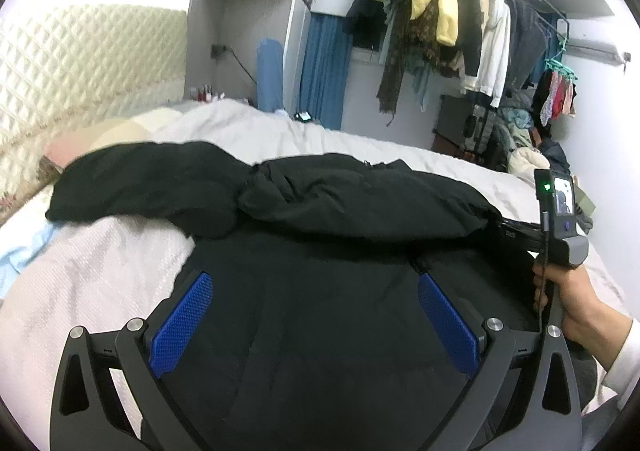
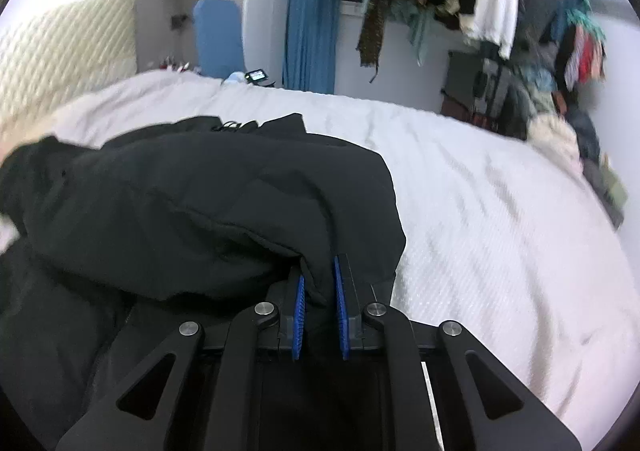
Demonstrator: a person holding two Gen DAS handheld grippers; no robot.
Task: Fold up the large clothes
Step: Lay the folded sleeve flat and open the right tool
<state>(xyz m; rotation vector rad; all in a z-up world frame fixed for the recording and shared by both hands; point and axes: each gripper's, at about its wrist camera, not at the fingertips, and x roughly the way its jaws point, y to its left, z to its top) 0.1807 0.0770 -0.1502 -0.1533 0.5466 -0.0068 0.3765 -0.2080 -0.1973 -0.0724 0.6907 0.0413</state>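
Observation:
A large black garment [image 1: 320,291] lies across the white bed [image 1: 100,271], with a thick fold of it [image 1: 340,199] doubled over towards the far side. My left gripper [image 1: 316,287] hovers open over the black cloth, its blue pads [image 1: 182,323] wide apart and empty. My right gripper [image 2: 320,287] is shut on an edge of the black garment [image 2: 200,203], lifting the folded part; cloth is pinched between its blue pads [image 2: 300,315]. The right gripper's body and the hand holding it show in the left wrist view [image 1: 560,235] at the garment's right end.
A quilted cream headboard [image 1: 80,63] stands at the left. A rail of hanging clothes [image 1: 452,23] and a clothes pile [image 1: 528,147] fill the far right. A blue curtain [image 1: 324,71] and blue roll [image 1: 270,75] stand behind the bed. A pale blue cloth [image 1: 24,251] lies at left.

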